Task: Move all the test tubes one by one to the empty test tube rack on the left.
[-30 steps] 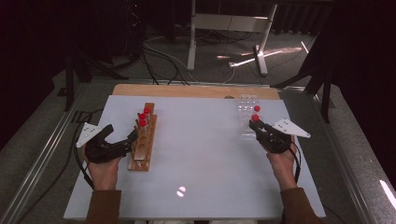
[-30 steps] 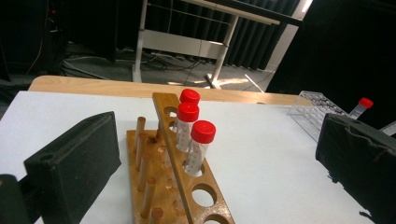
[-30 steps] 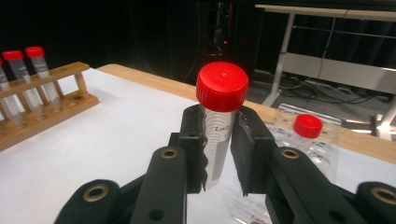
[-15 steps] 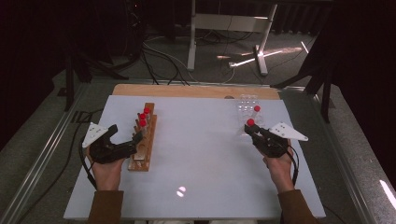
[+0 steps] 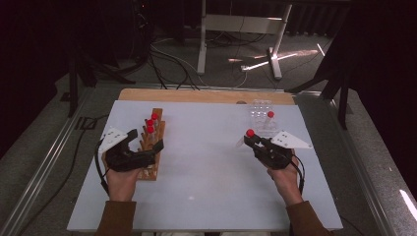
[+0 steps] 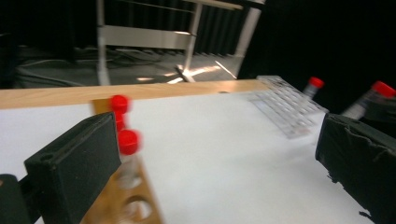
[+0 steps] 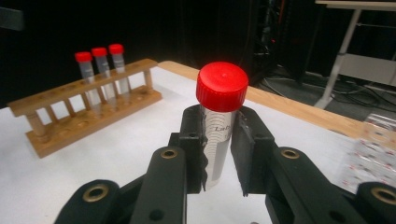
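Red-capped and clear-walled, a test tube (image 5: 250, 134) sits clamped in the right gripper (image 5: 252, 139) in the high view, over the right half of the white worktop (image 5: 206, 172) and just in front of a clear plastic rack (image 5: 260, 114) that holds one more capped tube (image 5: 270, 118). At the left, the left gripper (image 5: 147, 147) lies against the near end of a wooden rack (image 5: 152, 147), whose far holes carry three red-capped tubes (image 5: 151, 123); its fingers stand apart, one on each side of the rack's end. A person's hands and brown sleeves come in from the bottom edge.

From the left gripper view (somewhat blurred) the two black fingers (image 6: 74, 163) are wide apart with nothing pressed between them. The wooden rack (image 6: 135, 205) rises just beside the left-hand finger, two red caps above it. Far off to the right lie the clear plastic rack (image 6: 287, 105), its single tube (image 6: 314, 86) and, at the picture's edge, the tube (image 6: 371, 95) in the other gripper.

Looking along the right gripper (image 7: 218, 140), the fingers (image 7: 194, 144) are closed on the test tube (image 7: 220, 121), pressing its printed clear wall from both sides, the red cap standing free above them. The tube stands roughly upright. Well beyond, to the left, the wooden rack (image 7: 88, 116) holds its three tubes (image 7: 100, 65) at one end; the clear plastic rack (image 7: 378, 149) shows at the right edge.
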{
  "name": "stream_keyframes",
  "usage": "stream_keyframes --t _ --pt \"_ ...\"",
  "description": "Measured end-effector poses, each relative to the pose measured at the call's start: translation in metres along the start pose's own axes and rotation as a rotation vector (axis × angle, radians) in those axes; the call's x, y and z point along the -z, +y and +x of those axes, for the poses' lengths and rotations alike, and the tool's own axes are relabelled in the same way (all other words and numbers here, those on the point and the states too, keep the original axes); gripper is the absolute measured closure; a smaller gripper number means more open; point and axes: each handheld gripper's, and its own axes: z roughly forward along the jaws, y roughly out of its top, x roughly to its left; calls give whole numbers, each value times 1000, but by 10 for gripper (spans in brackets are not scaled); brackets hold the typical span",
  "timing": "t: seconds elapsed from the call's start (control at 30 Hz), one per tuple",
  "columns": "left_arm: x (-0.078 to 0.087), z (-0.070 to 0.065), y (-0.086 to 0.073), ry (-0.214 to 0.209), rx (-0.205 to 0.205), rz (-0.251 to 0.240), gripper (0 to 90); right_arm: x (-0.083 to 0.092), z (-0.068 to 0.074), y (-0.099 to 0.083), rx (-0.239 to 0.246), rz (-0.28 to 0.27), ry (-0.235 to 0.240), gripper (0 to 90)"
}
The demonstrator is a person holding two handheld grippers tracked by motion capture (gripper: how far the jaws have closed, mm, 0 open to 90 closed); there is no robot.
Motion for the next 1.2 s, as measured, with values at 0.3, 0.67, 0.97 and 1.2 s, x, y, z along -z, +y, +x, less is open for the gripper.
stream_keyframes --t 0.3,0.67,0.97,1.2 --pt "-30 -35 9 -81 -81 42 6 -3 12 2 9 21 52 743" --pt "-61 -69 15 -187 -105 72 15 -11 28 -2 24 65 94 742" --pt "-85 -96 15 -292 -142 105 49 -14 35 -2 33 84 119 742" --pt "-101 -113 13 -313 -165 140 170 -16 39 -1 33 88 136 742"
